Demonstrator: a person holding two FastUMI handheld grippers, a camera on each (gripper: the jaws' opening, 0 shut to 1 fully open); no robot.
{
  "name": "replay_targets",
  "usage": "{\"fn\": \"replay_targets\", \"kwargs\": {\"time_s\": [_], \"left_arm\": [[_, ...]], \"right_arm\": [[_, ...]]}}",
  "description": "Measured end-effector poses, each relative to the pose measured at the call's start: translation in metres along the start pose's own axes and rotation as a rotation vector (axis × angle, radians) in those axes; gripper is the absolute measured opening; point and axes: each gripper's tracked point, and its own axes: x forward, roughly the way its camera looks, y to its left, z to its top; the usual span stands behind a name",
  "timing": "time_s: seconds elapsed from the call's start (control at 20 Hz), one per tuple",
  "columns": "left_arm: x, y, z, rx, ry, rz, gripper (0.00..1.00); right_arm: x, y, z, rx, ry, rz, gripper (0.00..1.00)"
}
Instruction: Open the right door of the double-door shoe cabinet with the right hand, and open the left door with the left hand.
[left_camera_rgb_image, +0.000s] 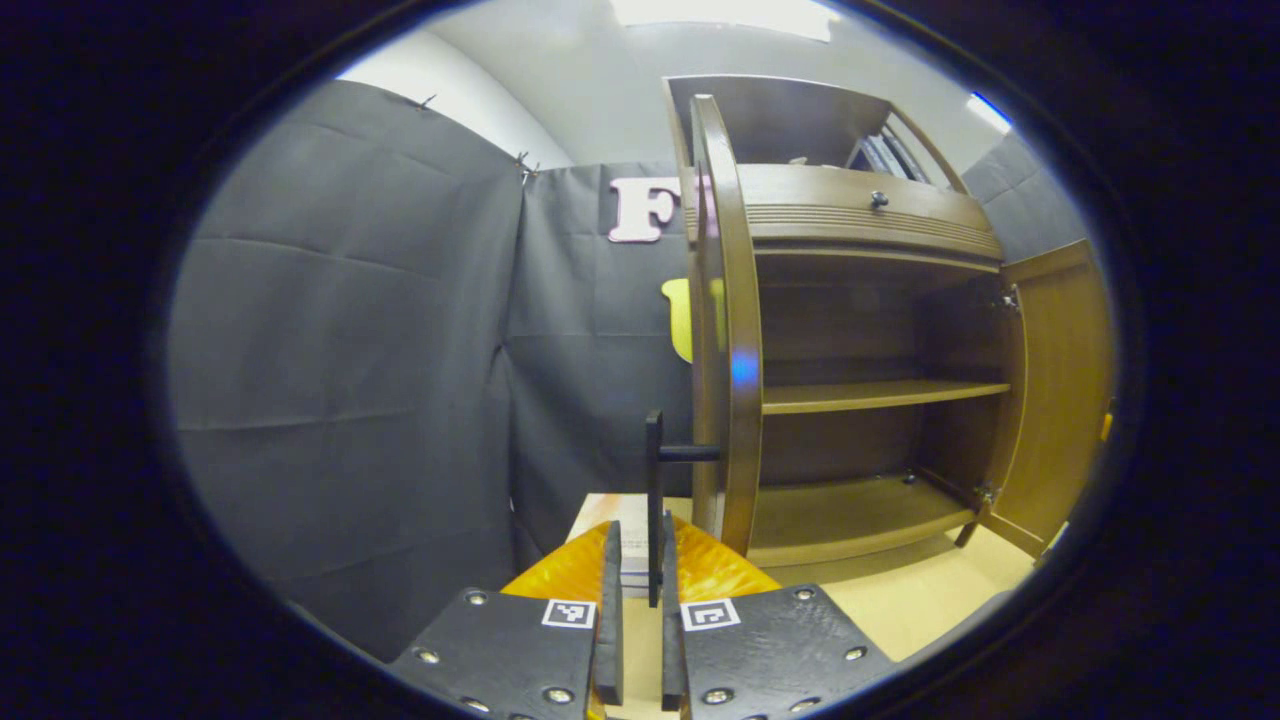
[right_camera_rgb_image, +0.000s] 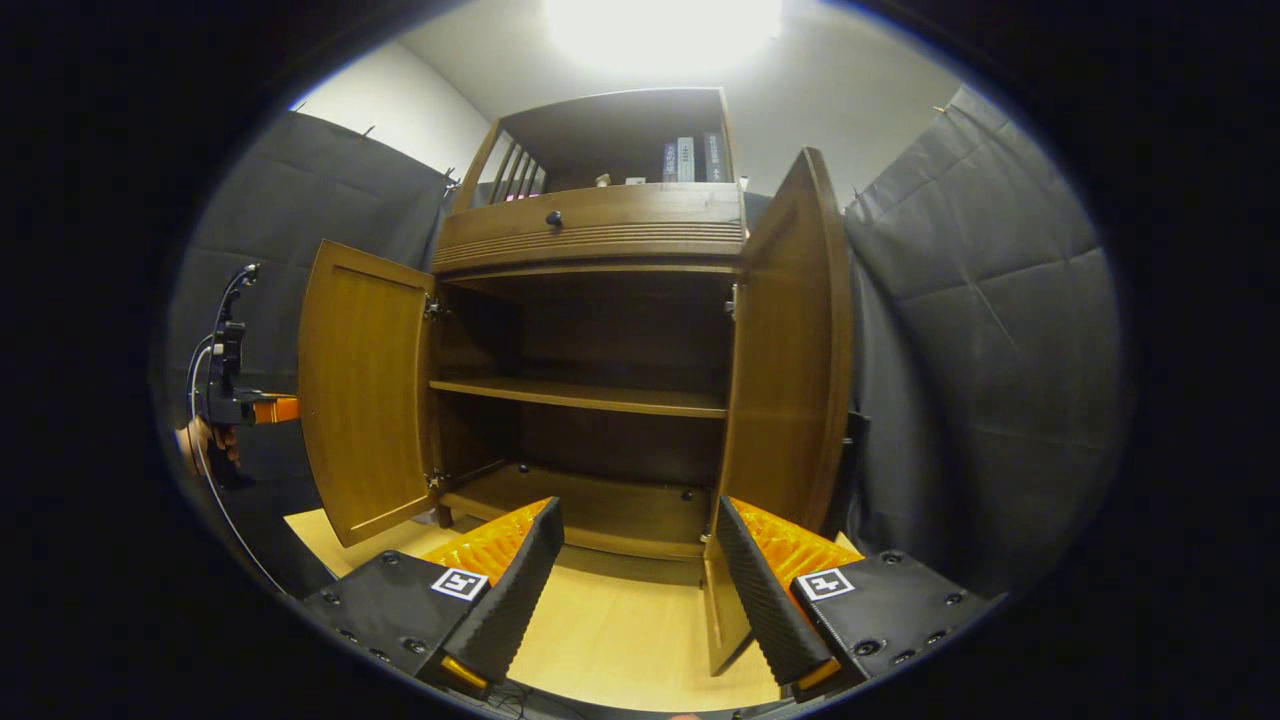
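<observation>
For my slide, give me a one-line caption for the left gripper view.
Left tool shut on the left door's handle, with the left door swung open edge-on and the cabinet's bare shelves showing.

Light comes from a ceiling lamp (right_camera_rgb_image: 660, 30) that burns out to white glare in the right gripper view. The cabinet (right_camera_rgb_image: 600, 330) interior sits in shadow, its shelves dim. Fisheye distortion bows the door (left_camera_rgb_image: 728, 330) and the cloth wall near the edges. Focus is fairly sharp throughout.
</observation>
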Motion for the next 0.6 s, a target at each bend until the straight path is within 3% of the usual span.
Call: {"fn": "replay_targets", "kwargs": {"time_s": [0.2,0.45,0.6], "left_arm": [[-0.004,0.035,-0.008,-0.012,0.004,0.026,0.15],[-0.010,0.032,0.000,0.001,-0.021,-0.034,0.17],[-0.034,0.022,0.001,-0.012,-0.021,-0.057,0.17]], "right_arm": [[0.020,0.020,0.000,0.013,-0.002,0.020,0.94],[0.038,0.033,0.004,0.028,-0.014,0.002,0.94],[0.026,0.036,0.007,0.034,-0.021,-0.001,0.96]]}}
